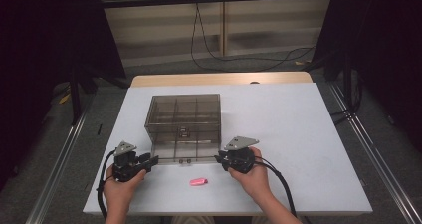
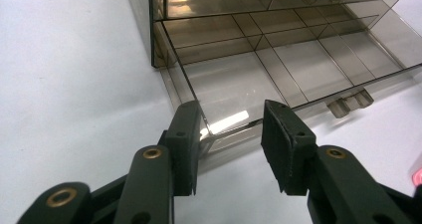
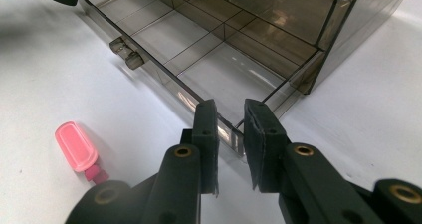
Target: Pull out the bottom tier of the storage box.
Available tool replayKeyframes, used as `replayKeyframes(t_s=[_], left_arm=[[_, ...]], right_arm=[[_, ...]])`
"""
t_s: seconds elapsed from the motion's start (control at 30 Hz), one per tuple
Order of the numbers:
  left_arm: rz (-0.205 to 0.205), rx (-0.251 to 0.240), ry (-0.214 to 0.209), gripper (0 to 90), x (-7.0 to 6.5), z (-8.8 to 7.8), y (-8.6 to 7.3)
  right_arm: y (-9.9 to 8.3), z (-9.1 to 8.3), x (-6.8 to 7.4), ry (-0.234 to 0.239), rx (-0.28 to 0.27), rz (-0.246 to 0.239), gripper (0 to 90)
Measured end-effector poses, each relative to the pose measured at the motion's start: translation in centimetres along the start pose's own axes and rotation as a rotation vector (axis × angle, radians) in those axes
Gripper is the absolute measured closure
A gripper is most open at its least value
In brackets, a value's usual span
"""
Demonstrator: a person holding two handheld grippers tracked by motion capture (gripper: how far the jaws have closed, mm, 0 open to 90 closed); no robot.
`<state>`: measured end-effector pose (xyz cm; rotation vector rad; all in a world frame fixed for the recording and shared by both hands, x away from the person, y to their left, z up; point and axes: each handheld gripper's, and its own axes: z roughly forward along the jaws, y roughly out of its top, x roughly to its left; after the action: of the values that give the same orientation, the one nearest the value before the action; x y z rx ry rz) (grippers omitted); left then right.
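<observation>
A smoky clear drawer cabinet (image 1: 184,109) stands mid-table with its bottom drawer (image 1: 185,152) pulled out. The drawer (image 2: 239,84) has empty divided compartments and a small front handle (image 3: 127,52). My left gripper (image 1: 149,160) sits at the drawer's front left corner. Its jaws (image 2: 229,134) stand apart around that corner, with a gap on one side. At the front right corner my right gripper (image 1: 219,158) has its jaws (image 3: 231,129) closed in narrowly on the drawer (image 3: 199,45) wall. A small pink capped object (image 1: 198,181) lies on the table in front of the drawer, also seen beside my right gripper (image 3: 77,147).
The white table (image 1: 298,134) has open surface to the right and left of the cabinet. Its front edge runs just behind the person's hands. Black frame posts and cables stand beyond the far edge.
</observation>
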<state>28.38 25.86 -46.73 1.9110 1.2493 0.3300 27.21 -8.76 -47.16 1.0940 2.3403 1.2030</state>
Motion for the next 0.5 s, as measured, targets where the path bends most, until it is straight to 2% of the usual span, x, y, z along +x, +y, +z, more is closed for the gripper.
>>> replayKeyframes(t_s=[0.5], left_arm=[[0.003,0.004,0.002,59.5,-0.14,-0.2,-0.1]], right_arm=[[-0.07,-0.1,0.01,0.012,0.001,-0.003,76.6]])
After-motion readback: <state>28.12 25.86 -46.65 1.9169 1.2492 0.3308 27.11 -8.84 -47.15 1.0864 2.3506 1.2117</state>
